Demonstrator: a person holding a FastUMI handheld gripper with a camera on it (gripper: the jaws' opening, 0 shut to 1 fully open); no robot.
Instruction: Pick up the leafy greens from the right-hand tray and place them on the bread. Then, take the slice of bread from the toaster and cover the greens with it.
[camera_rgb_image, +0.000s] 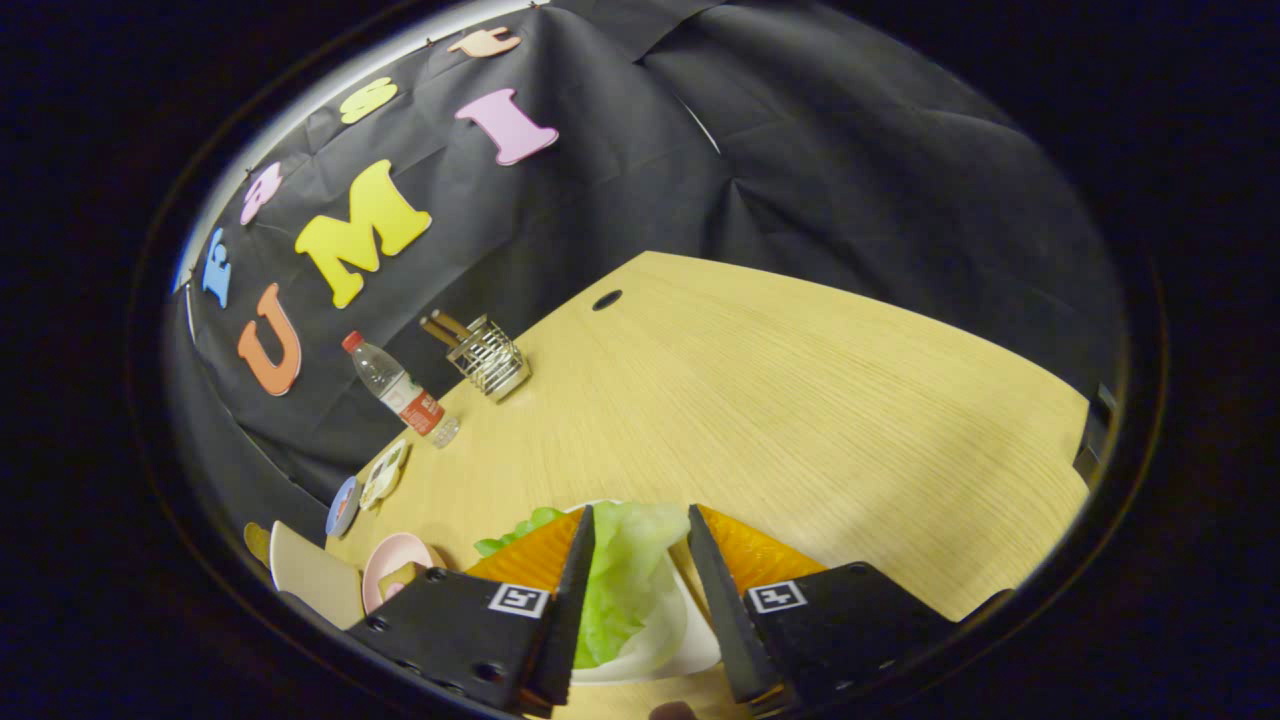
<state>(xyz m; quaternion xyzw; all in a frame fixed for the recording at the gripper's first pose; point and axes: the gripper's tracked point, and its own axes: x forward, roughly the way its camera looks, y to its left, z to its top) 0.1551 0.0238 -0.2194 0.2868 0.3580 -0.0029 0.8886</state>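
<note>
Gripper (640, 525) spread wide above white tray (690, 650); greens (625, 580) lie between fingers, not pinched. Bottle (400, 390), rack (487, 355) beyond on table (780, 400).

No legible text or labels

The hand-held gripper (640, 540) has two wedge-shaped fingers on angular housings, each with a square white fiducial marker and small round screws
</note>
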